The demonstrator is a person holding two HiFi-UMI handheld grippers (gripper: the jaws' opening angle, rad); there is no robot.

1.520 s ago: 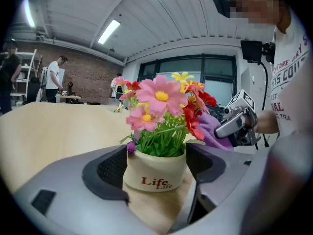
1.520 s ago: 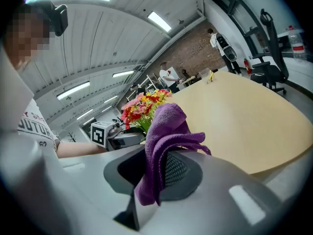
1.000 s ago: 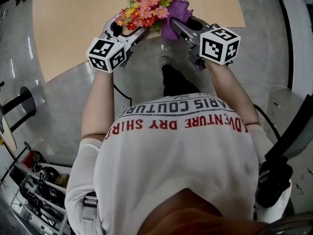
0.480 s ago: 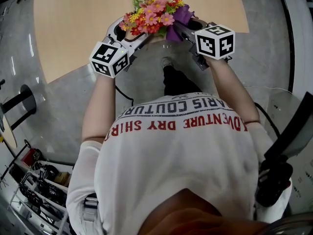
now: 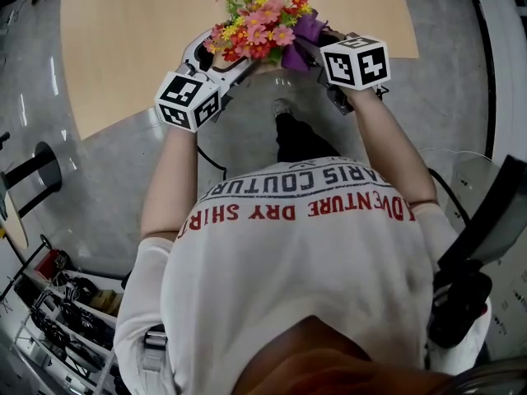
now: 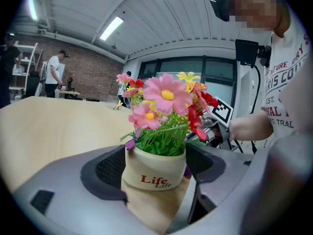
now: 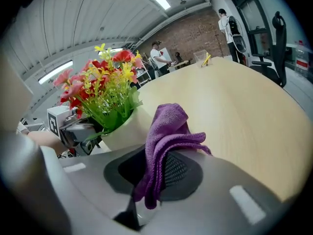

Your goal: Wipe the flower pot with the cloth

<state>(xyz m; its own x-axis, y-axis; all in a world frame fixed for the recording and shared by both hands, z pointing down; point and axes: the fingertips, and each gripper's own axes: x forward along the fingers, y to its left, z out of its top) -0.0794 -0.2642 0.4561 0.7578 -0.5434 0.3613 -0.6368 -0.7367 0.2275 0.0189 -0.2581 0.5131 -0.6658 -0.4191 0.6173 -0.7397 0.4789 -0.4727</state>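
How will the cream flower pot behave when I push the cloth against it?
Likely top-heavy: the flowers rise above the small cream flower pot, so it may tip. Its smooth wall looks slippery, though the left gripper clamps it.

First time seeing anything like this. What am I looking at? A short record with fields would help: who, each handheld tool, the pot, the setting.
Who: a person in a white printed shirt, a gripper in each hand
Left gripper: jaws clamped on the sides of the cream flower pot
Right gripper: jaws shut on a purple cloth, right beside the pot
Pot: upright, marked "Life", holding pink, red and yellow flowers
Setting: light wooden table, pot at its near edge
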